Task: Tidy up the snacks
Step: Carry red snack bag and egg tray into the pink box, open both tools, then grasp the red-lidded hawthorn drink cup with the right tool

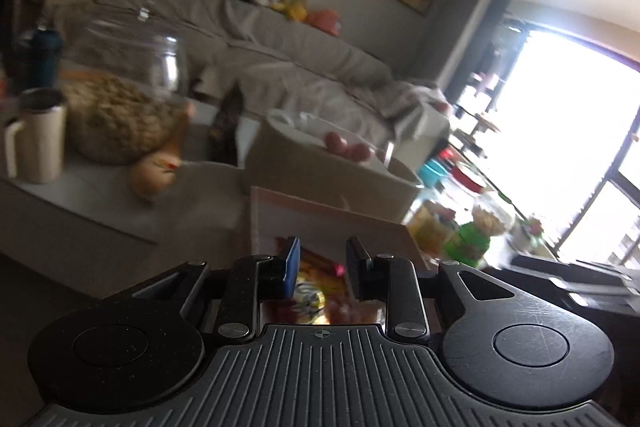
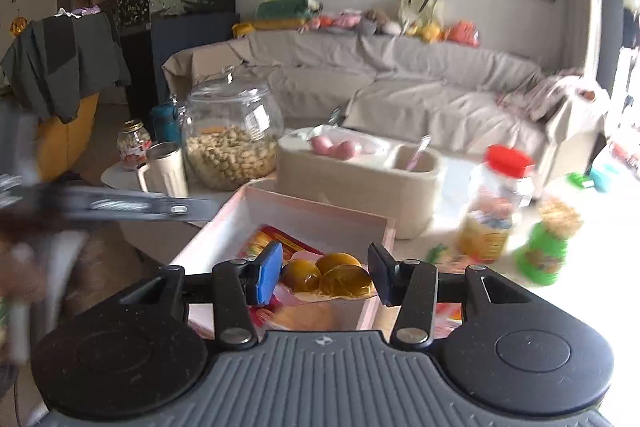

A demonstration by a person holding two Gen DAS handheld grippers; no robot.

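Two hand-held grippers are hovering over a shallow pink box [image 2: 316, 215] on the table [image 2: 452, 223] — the collecting tray, seemingly. The right hand-held gripper [image 2: 324, 273] is gaping, pads clear of the three amber jelly snacks [image 2: 326, 277] lying below it; the left hand-held gripper [image 1: 323, 267] is likewise parted, gripping nothing. Ahead and rightward, two snack jars — red-lidded [image 2: 498, 203] and green [image 2: 550, 247] — are waiting outside the box.

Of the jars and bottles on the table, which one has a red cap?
The clear plastic jar right of the beige organizer. Its cap is red; the big peanut jar has a glass lid, and the green container beside it shows none.
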